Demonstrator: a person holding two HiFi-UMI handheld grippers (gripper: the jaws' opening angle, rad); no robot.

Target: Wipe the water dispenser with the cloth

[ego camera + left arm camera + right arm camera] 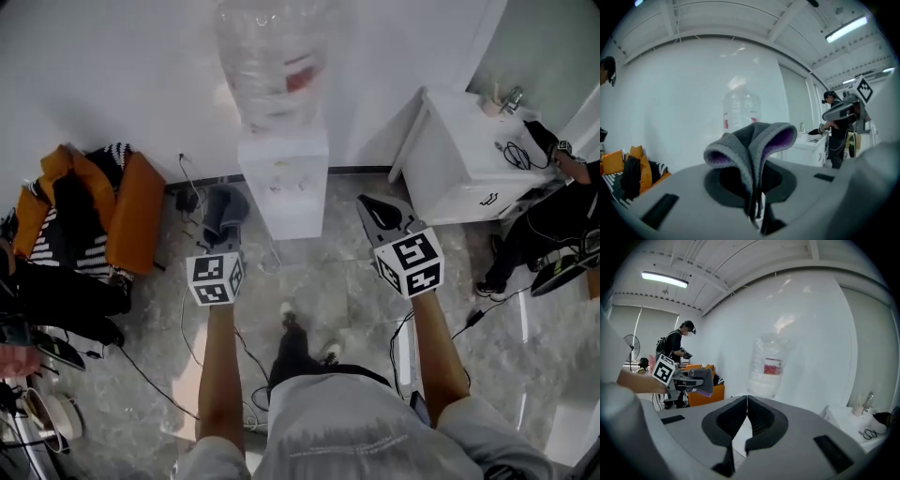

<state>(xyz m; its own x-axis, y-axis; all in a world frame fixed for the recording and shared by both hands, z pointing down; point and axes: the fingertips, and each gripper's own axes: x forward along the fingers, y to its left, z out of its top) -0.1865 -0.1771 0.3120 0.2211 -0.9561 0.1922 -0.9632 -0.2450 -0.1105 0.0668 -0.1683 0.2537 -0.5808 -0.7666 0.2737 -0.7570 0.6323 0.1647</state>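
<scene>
The white water dispenser (283, 183) stands against the wall straight ahead, with a clear bottle (277, 56) on top. My left gripper (223, 232) is shut on a folded grey cloth (226, 208) with a purple inner side, held just left of the dispenser's base. In the left gripper view the cloth (751, 145) sticks up from the closed jaws, the bottle (739, 110) behind it. My right gripper (369, 203) hovers right of the dispenser, shut and empty; its jaws meet in the right gripper view (746, 405), where the bottle (768, 366) stands ahead.
An orange seat piled with clothes (94, 216) sits at the left wall. A white cabinet (464, 155) stands to the right, with a person (553, 216) beside it. Cables (192, 328) trail over the marble floor. Another person (675, 350) stands far left.
</scene>
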